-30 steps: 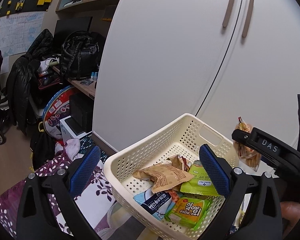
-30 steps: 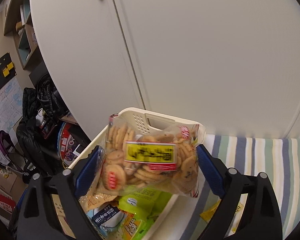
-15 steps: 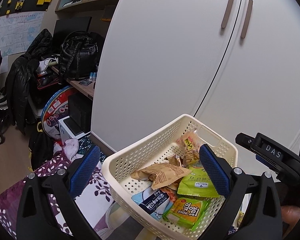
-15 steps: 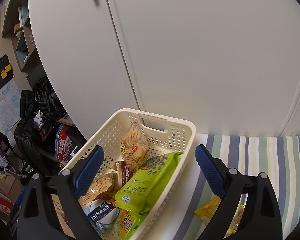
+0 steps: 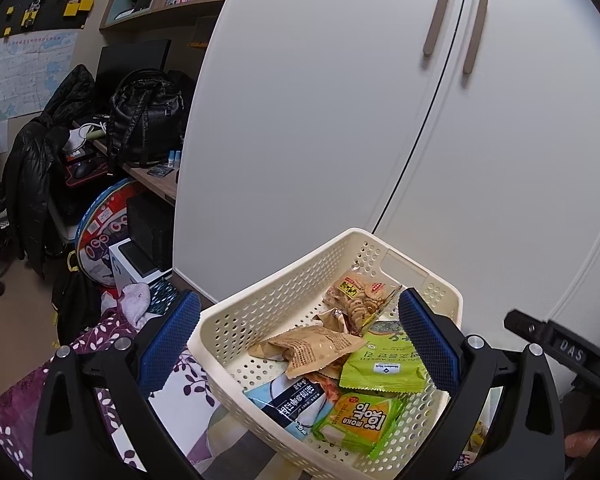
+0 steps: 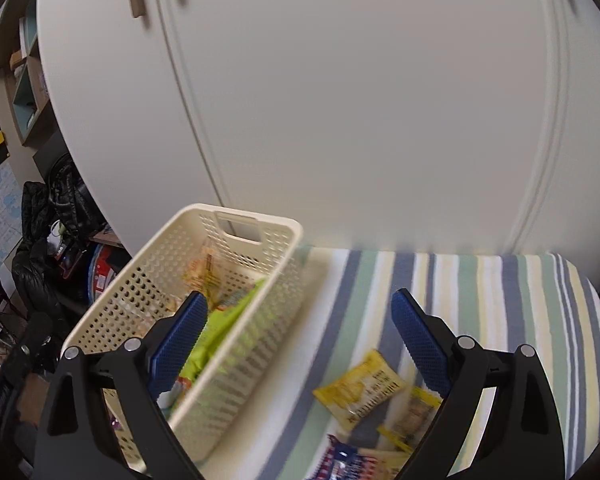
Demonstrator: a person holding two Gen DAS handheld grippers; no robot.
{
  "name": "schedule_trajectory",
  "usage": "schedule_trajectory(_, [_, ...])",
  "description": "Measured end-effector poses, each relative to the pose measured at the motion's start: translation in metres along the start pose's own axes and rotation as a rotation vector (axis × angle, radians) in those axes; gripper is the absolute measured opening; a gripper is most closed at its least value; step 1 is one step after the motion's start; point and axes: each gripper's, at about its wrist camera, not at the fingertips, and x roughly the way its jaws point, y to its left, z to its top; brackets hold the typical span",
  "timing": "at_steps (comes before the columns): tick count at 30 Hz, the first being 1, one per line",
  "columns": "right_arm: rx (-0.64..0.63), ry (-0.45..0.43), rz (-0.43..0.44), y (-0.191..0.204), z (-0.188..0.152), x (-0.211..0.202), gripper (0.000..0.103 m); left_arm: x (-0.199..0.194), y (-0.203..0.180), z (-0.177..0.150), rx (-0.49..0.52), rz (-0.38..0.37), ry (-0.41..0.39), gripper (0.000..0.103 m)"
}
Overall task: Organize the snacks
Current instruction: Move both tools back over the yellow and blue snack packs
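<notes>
Most of the snacks already lie in the cream basket [image 5: 440, 280]: the cookie bag [image 5: 356, 294] leans at its far end, with a brown packet [image 5: 312, 346] and green packets [image 5: 382, 364] nearer. Left to gather, by my reading, are the yellow packet [image 6: 358, 388] and a few others (blurred) on the striped cover [image 6: 480, 292] to the basket's right. The right gripper [image 6: 298, 346] hangs over that side, jaws released and empty. The left gripper [image 5: 298, 344] is spread wide too, straddling the basket's near left rim, which overhangs the floral cloth [image 5: 100, 340]. The wardrobe doors [image 5: 340, 120] stand close behind; open room lies rightward over the stripes.
</notes>
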Motion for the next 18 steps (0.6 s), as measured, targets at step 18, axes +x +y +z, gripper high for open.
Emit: schedule_trajectory(18, [0.120,0.140,-0.108,-0.090,-0.085,-0.038,0.092,-0.013,-0.042,-0.011,0.128,-0.073,-0.026,0.100])
